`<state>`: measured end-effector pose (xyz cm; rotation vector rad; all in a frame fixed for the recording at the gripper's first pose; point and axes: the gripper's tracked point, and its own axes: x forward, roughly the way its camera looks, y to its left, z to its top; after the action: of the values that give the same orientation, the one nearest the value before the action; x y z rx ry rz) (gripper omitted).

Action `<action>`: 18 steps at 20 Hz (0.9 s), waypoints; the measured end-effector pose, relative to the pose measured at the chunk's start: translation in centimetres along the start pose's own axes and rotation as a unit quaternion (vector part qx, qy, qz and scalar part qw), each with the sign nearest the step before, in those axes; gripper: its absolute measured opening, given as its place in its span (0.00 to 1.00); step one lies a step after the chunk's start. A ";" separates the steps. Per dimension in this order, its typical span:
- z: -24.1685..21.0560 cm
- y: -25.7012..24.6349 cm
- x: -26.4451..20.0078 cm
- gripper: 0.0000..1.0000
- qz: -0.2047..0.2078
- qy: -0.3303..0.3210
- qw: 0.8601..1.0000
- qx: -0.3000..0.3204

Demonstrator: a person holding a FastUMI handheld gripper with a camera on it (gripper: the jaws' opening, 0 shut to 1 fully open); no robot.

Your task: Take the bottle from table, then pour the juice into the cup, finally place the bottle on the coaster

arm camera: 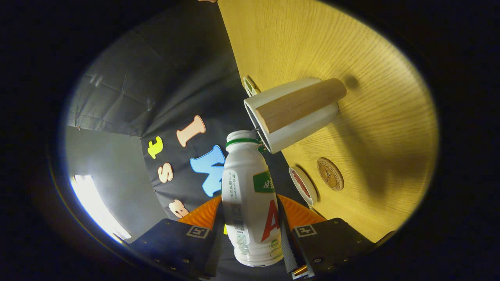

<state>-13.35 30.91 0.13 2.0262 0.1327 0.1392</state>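
Currently 1 bottle [250,199], white with a green neck ring, sits between the 2 fingers of the gripper [250,228], which are clamped on its sides. Its label carries a large red letter A and a green patch; the fine print is too small to make out. Its mouth lies just beside the rim of 1 white cup [300,128] with a wooden sleeve. Nearer the tabletop [312,39] edge lie 1 round brown coaster [330,174] and 1 white-rimmed disc [302,185].
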 end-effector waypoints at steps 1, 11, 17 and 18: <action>0.0 0.0 -0.1 0.63 -0.001 -0.002 1.000 0.002; 0.3 0.2 0.3 0.63 -0.006 -0.023 0.999 0.029; 0.4 0.6 0.7 0.63 -0.007 -0.033 0.998 0.047; 0.4 0.6 0.7 0.64 -0.008 -0.036 0.998 0.051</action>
<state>-12.56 30.34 0.55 2.1290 0.1134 0.0504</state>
